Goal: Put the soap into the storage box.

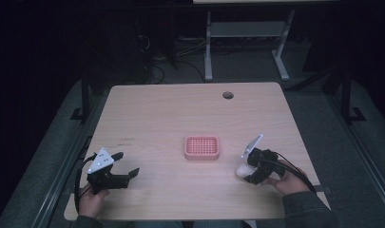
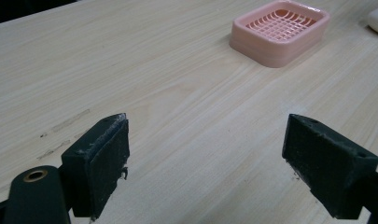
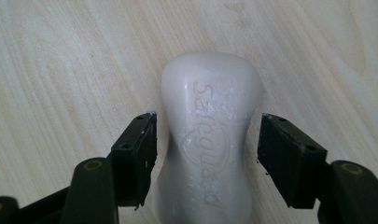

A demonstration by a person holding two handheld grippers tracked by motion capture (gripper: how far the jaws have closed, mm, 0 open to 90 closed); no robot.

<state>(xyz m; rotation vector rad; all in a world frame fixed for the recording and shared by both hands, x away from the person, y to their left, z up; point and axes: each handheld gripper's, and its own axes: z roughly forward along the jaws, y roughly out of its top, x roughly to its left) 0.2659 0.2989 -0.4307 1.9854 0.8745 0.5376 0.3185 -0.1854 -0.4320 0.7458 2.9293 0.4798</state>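
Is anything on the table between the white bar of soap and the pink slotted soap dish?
Nothing visible. The white bar of soap lies between the right gripper's jaws; bare wooden table reaches the pink slotted soap dish.

"Safeguard" embossed on white soap bar (image 3: 207, 140)

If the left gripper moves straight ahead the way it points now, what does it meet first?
Probably the pink soap dish, slightly right of the left gripper line; bare table lies before it. Depth is unclear.
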